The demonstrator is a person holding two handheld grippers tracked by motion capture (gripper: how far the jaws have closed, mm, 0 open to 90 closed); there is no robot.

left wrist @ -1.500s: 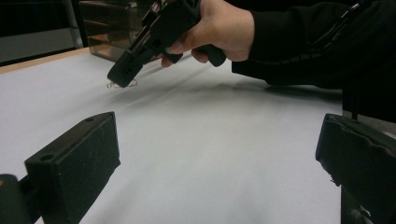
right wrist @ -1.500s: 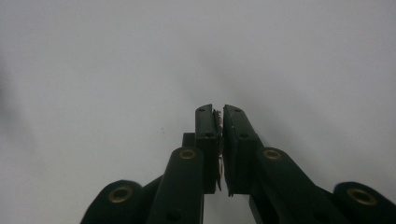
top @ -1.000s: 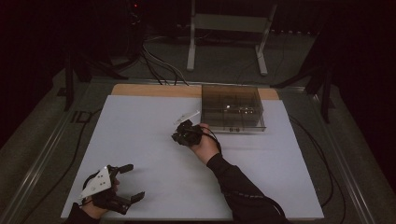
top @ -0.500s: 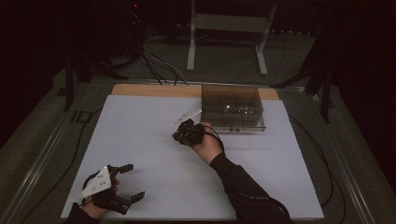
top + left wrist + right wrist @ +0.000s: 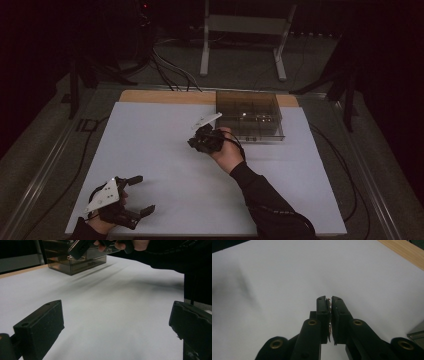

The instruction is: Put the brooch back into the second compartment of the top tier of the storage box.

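1. My left tongs (image 5: 139, 195) sit at the near left corner of the white surface (image 5: 165, 150), jaws spread wide with nothing between them but bare sheet.
2. My right tongs (image 5: 329, 301) hover mid-surface, jaws pressed nearly together on something thin and small (image 5: 329, 315); I cannot tell what it is.
3. Just beside my right tongs, on their far right, stands the smoky clear compartment box (image 5: 252, 116), with small bits inside.

right gripper (image 5: 196, 142) shifted slightly toward box (image 5: 250, 116)
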